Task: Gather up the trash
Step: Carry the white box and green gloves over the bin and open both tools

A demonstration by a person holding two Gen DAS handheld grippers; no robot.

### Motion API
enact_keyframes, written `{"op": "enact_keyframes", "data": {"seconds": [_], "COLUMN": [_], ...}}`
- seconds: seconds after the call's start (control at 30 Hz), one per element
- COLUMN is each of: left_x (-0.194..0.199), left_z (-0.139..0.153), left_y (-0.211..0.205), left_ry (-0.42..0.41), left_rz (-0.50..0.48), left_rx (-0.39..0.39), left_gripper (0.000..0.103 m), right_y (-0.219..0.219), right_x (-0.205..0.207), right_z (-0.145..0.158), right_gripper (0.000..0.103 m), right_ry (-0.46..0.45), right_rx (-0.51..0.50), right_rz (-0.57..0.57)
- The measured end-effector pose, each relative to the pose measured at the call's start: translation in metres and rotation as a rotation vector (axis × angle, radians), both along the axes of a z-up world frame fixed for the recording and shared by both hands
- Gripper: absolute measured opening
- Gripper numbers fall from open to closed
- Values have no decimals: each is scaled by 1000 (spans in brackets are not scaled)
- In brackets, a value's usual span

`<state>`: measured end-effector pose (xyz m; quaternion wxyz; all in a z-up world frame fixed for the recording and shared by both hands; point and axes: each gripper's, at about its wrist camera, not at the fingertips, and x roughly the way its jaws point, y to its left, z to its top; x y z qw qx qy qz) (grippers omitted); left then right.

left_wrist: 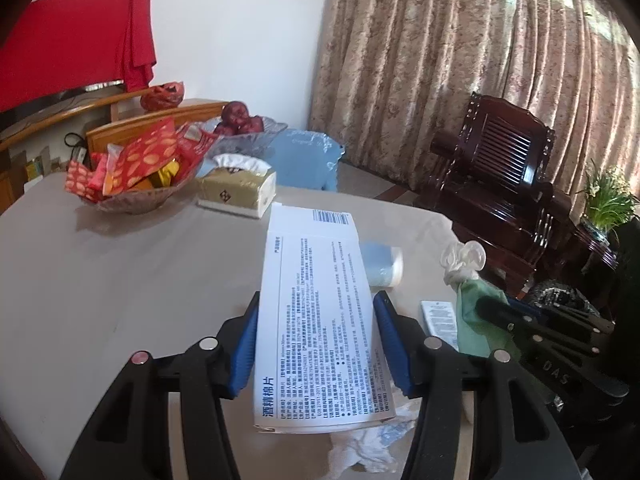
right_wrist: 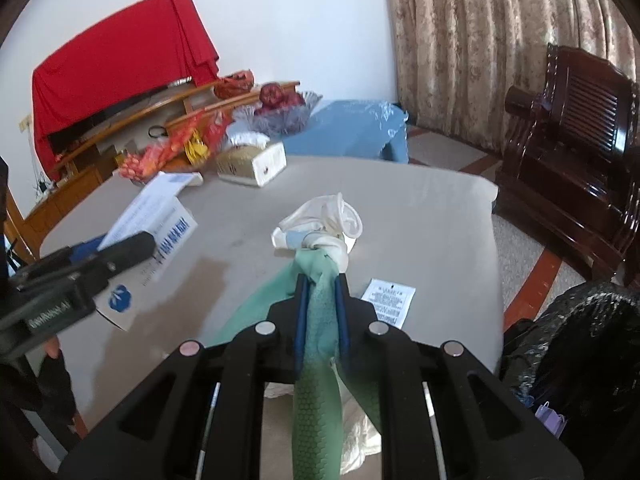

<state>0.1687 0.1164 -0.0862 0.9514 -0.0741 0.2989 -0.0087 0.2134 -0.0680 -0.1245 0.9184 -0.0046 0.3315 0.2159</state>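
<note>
My left gripper (left_wrist: 318, 300) is shut on a white box with blue print (left_wrist: 316, 280), which sticks out forward above the grey table (left_wrist: 120, 280). The same box (right_wrist: 160, 216) and left gripper (right_wrist: 132, 246) show at the left of the right wrist view. My right gripper (right_wrist: 321, 280) is shut on a green rubber glove (right_wrist: 318, 316) knotted to a white glove (right_wrist: 324, 220); the bundle hangs a little above the table. A small white sachet (right_wrist: 390, 302) lies flat on the table to the right of it. Crumpled tissue (left_wrist: 372, 440) lies under the left gripper.
A black trash bag (right_wrist: 568, 340) sits off the table's right edge. At the far side stand a tissue box (left_wrist: 240, 190), a bowl of red snack packets (left_wrist: 132, 172) and a fruit bowl (left_wrist: 248, 128). A pale blue roll (left_wrist: 384, 264) lies behind the box. A dark wooden chair (left_wrist: 500, 184) stands to the right.
</note>
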Motion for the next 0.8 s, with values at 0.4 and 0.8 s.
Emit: {"op": "enact_keyframes", "data": {"seconds": [0.4,0.8], "left_x": [-8,-14], "left_z": [28,49], "left_y": [-41,-111], "left_ry": [-62,-112], "left_rz": [-75,-228], "left_rx": [7,1], "left_gripper": [54,54], "right_y": [-42,-110], "right_x": [-31,-64], "right_z": [47,72], "right_gripper": [13,13], "right_ry": [-96,-165], "right_rx": [36,20], "right_rz": [-73,-198]}}
